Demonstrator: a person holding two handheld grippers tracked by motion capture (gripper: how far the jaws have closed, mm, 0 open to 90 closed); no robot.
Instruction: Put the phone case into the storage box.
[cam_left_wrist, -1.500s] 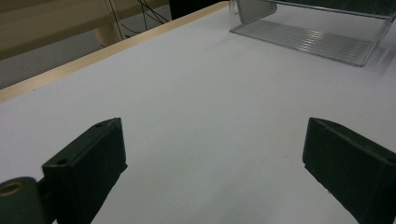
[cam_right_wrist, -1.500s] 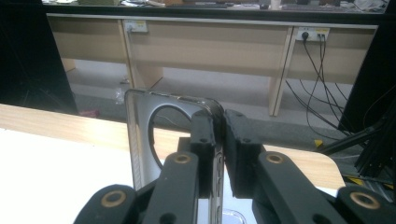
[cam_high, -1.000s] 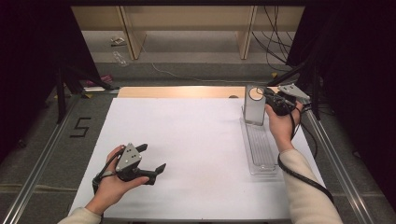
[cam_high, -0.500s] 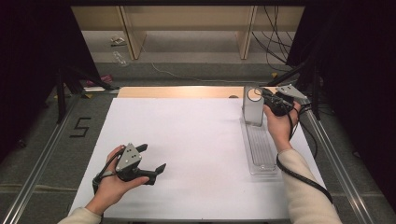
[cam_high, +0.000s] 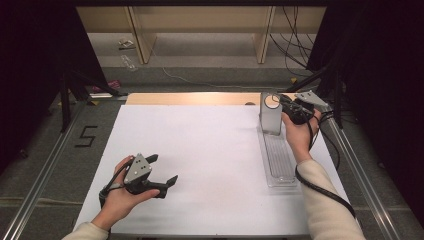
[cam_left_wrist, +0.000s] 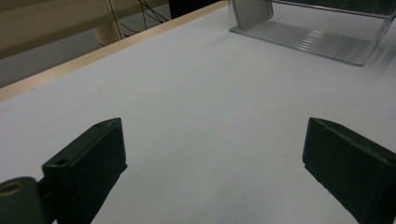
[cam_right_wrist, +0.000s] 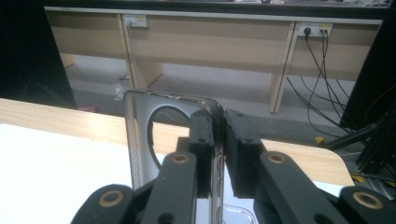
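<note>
In the right gripper view, the jaws of the right gripper (cam_right_wrist: 219, 154) are seen pressed together on the thin edge of a clear phone case (cam_right_wrist: 140, 140), which is pinched between the pads near its top corner. The case is held upright, its round camera cutout facing toward 9 o'clock in that view. In the high view the right gripper (cam_high: 280, 104) is found at about 2 o'clock on the table (cam_high: 210, 150), and the case (cam_high: 270, 114) is stood on end at the far end of a clear plastic tray (cam_high: 278, 162), which is laid flat and stretched back toward the person. The right hand (cam_high: 299, 131) is wrapped around the gripper body from the 5 o'clock side, with the forearm laid along the tray's right edge and a black cable trailed beside it.

The jaws of the left gripper (cam_high: 161, 170) are spread wide, and nothing is held between them; in the left gripper view bare white table (cam_left_wrist: 205, 121) is seen between the two pads, and the tray (cam_left_wrist: 308, 39) is seen far off at 1 o'clock. The left gripper is rested at about 7 o'clock on the table, well apart from the case, pointed toward 3 o'clock, and cupped from below by the left hand (cam_high: 120, 197).

Beyond the table's far edge, wooden desk legs (cam_high: 137, 35) and hanging cables (cam_high: 295, 35) are seen.
</note>
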